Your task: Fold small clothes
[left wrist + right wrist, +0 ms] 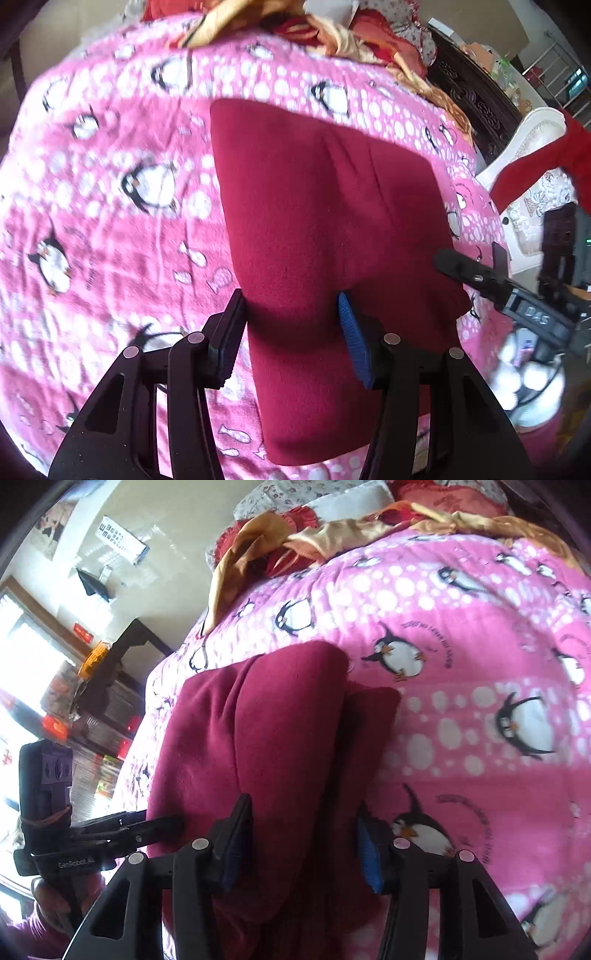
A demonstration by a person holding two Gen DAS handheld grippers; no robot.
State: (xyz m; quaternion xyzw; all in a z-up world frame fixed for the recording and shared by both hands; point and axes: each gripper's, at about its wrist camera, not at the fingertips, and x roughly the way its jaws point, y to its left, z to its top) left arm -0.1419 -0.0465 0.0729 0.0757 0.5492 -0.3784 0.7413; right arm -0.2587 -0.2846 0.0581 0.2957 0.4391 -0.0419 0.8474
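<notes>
Directly ahead of both grippers, a dark red fleece garment (325, 221) lies on a bed covered by a pink penguin-print blanket (110, 192). In the left wrist view the garment spreads flat from between the fingers up toward the middle of the blanket, with a soft crease running down its centre. The left gripper (290, 325) stands with its fingers apart, the black one at the garment's left edge and the blue-padded one pressing onto the cloth further right; the fabric passes between them but is not pinched.

From the right wrist view the same garment (251, 738) looks bunched and doubled, with a narrower fold lying just beside its right edge. The right gripper (303, 834) also has its fingers spread, straddling the near part of the cloth, and the fabric seems to rise between them, though blur makes the contact hard to judge. Each gripper shows in the other's view, at the garment's near side edge.

Beyond the garment, at the far end of the blanket, lies a heap of red and gold cloth (280, 539). A white chair (532, 147) draped with a red cloth stands beside the bed.
</notes>
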